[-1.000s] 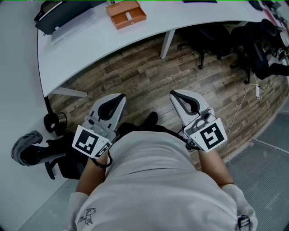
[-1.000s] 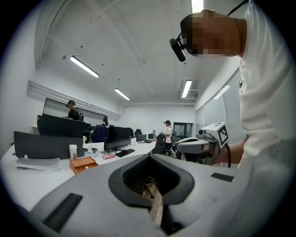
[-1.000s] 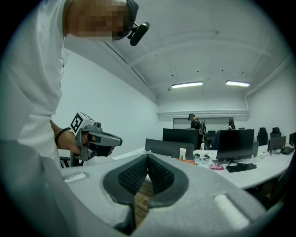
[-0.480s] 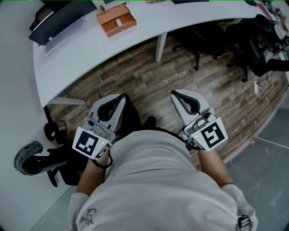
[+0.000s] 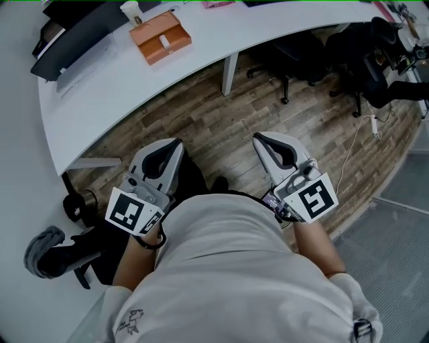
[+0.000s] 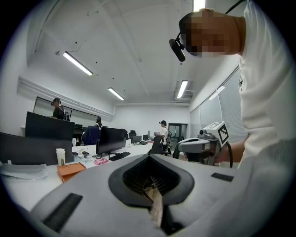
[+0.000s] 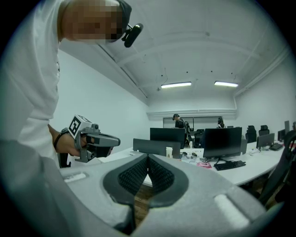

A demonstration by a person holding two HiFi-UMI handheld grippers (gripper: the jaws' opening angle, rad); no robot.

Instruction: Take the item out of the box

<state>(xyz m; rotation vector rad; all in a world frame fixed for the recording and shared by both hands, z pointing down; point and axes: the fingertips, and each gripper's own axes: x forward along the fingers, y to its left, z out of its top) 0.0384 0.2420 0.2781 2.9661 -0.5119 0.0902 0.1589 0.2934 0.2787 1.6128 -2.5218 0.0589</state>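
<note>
An orange box (image 5: 159, 37) with a white clasp lies shut on the white desk (image 5: 134, 77) far ahead; the left gripper view shows this box (image 6: 70, 170) at lower left. Whatever it holds is hidden. My left gripper (image 5: 176, 142) is held level over the wooden floor, its jaws shut with nothing between them. To its right my right gripper (image 5: 257, 139) is also shut and empty. Each gripper view shows its own closed jaws, left (image 6: 149, 156) and right (image 7: 148, 156), with the other gripper beside them. Both are well short of the desk.
A paper cup (image 5: 131, 10) and a black monitor (image 5: 74, 37) stand near the box. Black office chairs (image 5: 295, 50) sit under the desk at right, beside a white cable (image 5: 365, 130) on the floor. A dark bag (image 5: 47, 244) lies at lower left. People stand at far desks.
The desk and the orange box have slid left and nearer in the head view as the person walks on. Both grippers keep their places in front of the body, still shut.
</note>
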